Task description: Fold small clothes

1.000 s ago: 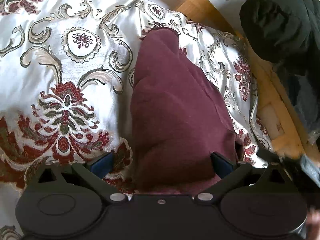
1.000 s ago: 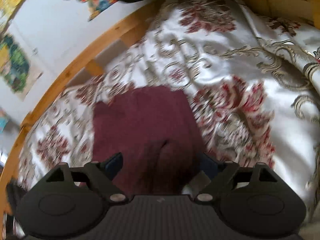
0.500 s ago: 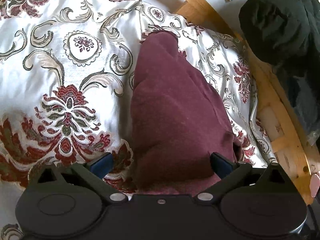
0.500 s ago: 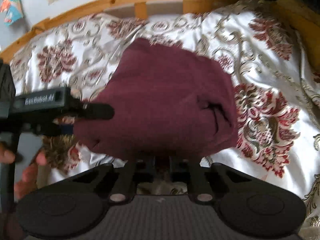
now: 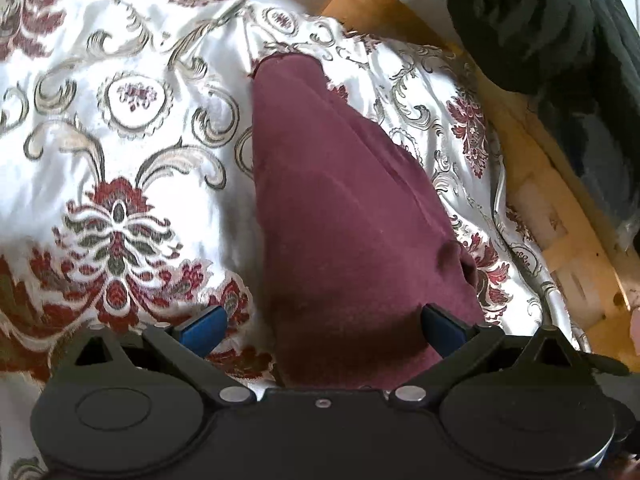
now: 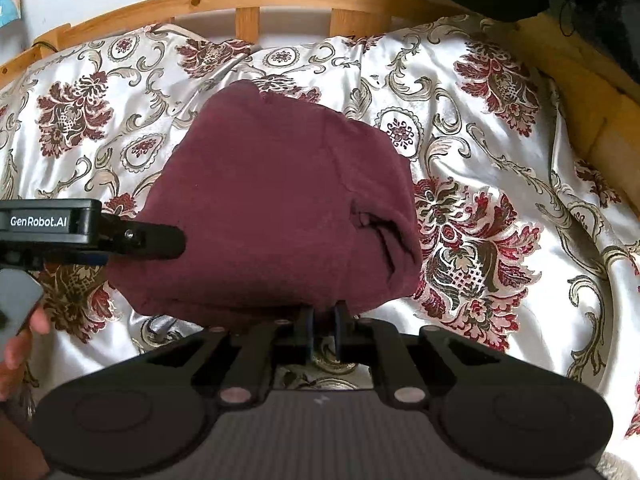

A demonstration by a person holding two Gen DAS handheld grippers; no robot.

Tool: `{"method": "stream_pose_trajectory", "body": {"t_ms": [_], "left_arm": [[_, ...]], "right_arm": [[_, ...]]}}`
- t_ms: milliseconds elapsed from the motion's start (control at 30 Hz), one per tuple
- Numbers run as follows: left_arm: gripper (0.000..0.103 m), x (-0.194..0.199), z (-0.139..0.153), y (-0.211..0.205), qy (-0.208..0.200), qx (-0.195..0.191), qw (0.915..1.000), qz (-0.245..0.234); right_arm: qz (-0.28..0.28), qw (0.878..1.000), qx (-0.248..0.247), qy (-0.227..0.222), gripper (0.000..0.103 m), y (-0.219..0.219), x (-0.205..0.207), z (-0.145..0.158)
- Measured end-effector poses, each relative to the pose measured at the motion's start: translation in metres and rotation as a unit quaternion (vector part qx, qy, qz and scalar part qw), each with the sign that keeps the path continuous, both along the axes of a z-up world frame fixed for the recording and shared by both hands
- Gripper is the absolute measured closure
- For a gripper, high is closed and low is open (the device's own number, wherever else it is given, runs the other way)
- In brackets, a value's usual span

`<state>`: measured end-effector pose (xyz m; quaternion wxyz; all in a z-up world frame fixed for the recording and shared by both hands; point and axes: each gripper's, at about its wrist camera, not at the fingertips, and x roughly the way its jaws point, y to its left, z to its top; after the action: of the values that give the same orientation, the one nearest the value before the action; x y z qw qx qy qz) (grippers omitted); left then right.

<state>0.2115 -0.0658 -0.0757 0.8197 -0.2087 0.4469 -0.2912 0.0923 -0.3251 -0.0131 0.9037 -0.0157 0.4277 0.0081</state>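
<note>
A folded maroon garment (image 6: 276,216) lies on the floral satin bedspread (image 6: 500,152); it also shows in the left wrist view (image 5: 352,232). My left gripper (image 5: 320,326) is open, its blue-padded fingers either side of the garment's near end; it also shows in the right wrist view (image 6: 160,240) at the garment's left edge. My right gripper (image 6: 322,326) has its jaws nearly together at the garment's near edge, and a sliver of bedspread shows in the narrow gap between them.
A wooden bed rail (image 6: 248,4) runs along the far side, with the wall behind. Dark clothing (image 5: 552,28) is piled at the upper right of the left wrist view, over the wooden frame (image 5: 552,216).
My right gripper went from open to nearly shut and swung round to face the garment's near edge. The left gripper stayed open and barely moved.
</note>
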Motion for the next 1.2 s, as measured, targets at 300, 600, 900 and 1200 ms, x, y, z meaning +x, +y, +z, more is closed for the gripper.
{"method": "stream_pose_trajectory", "body": {"t_ms": [300, 600, 900, 1200], "left_arm": [[0.001, -0.003, 0.004, 0.000, -0.004, -0.012, 0.9999, -0.001], [0.001, 0.000, -0.006, -0.001, 0.018, -0.001, 0.9998, -0.006], [0.001, -0.001, -0.008, -0.007, 0.003, 0.017, 0.9998, -0.014], [0.001, -0.003, -0.009, -0.014, -0.018, 0.036, 0.9989, -0.025]], "right_arm": [[-0.018, 0.999, -0.021, -0.028, 0.093, 0.000, -0.002, 0.007], [-0.039, 0.999, 0.031, -0.012, 0.049, -0.017, -0.002, 0.007], [-0.101, 0.984, 0.110, -0.098, 0.006, -0.057, 0.000, 0.028], [-0.032, 0.985, 0.075, -0.151, 0.025, -0.068, 0.088, 0.002]]}}
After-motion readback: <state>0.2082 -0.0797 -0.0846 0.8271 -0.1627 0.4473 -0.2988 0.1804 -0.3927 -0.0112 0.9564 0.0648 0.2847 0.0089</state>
